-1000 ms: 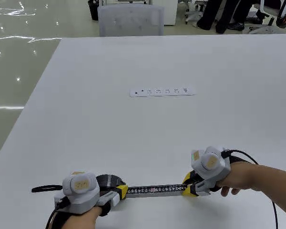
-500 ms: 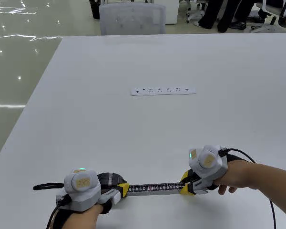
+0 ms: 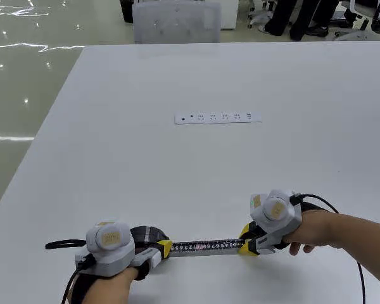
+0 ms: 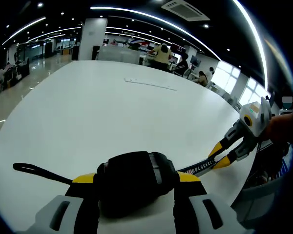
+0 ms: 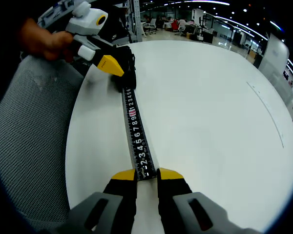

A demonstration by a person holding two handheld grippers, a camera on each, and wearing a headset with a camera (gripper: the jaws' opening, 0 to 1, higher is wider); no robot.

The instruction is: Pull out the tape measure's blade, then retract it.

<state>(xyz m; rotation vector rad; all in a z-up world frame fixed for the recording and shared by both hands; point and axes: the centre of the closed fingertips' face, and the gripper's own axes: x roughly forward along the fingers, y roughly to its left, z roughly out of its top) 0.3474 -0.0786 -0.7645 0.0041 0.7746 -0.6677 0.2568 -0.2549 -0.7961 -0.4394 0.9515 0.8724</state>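
Note:
The black tape measure case (image 3: pixel 147 238) (image 4: pixel 136 180) rests on the white table (image 3: pixel 196 171) near the front edge, and my left gripper (image 3: pixel 159 249) (image 4: pixel 136 179) is shut on it. Its black wrist strap (image 3: pixel 62 244) (image 4: pixel 36 172) trails off to the left. A short length of the blade (image 3: pixel 206 245) (image 5: pixel 136 134) lies flat along the table, its numbers showing. My right gripper (image 3: pixel 245 240) (image 5: pixel 146 174) is shut on the blade's tip. In the right gripper view the left gripper (image 5: pixel 107 61) and the case (image 5: pixel 128 68) appear at the far end of the blade.
A white power strip (image 3: pixel 218 118) (image 4: pixel 150 84) lies mid-table beyond the grippers. A grey chair back (image 3: pixel 175 22) stands at the far edge. People sit at desks in the background. A grey mesh chair seat (image 5: pixel 27 146) is beside the table's near edge.
The stretch of blade between the grippers has grown shorter, and the right gripper has moved left toward the case. The camera has tilted slightly.

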